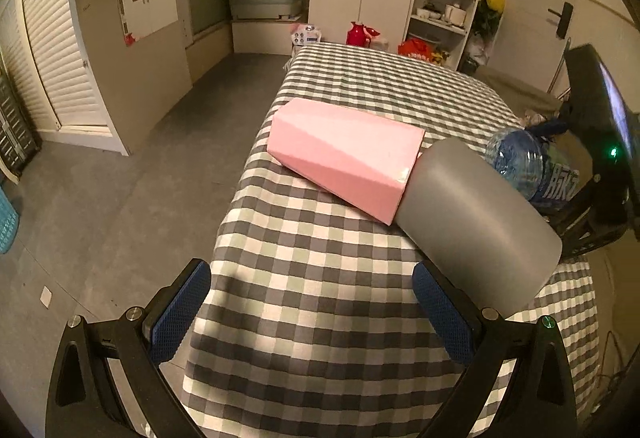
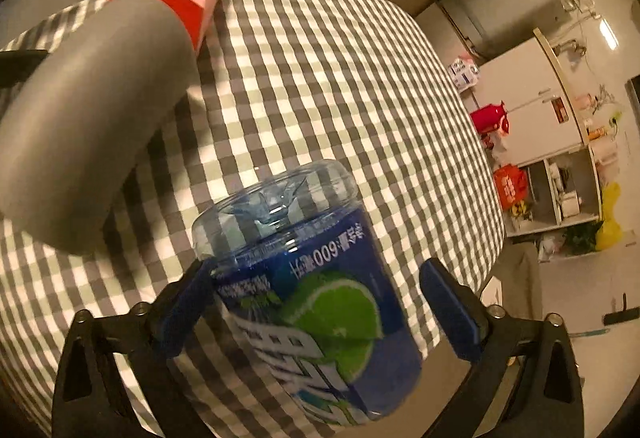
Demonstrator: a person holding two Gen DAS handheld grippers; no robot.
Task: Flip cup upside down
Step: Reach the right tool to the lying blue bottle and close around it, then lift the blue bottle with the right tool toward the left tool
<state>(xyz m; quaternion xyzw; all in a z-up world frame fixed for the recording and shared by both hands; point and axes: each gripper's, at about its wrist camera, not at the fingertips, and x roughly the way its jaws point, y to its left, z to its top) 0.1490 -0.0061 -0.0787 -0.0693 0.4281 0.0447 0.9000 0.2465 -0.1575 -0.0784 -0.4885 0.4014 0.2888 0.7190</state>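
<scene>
Left gripper [image 1: 312, 314]: held above the near edge of the table; blue pads set wide apart, nothing between them.
Right gripper [image 2: 320, 302]: a blue plastic bottle [image 2: 316, 302] lies between the pads; the left pad touches it, a gap is seen at the right pad, so a firm clamp cannot be confirmed.
Bottle: transparent base pointed away from the camera; lime label seen inverted.
Cup [image 1: 476, 222]: grey, lying tilted on its side on the checked tablecloth [image 1: 320, 270], one end against the pink box [image 1: 344, 153].
Pink box: faceted, lying on the cloth near the table's left edge.
Background: white cabinet [image 1: 360, 1] and red jug [image 1: 356, 33] noted beyond the table.
</scene>
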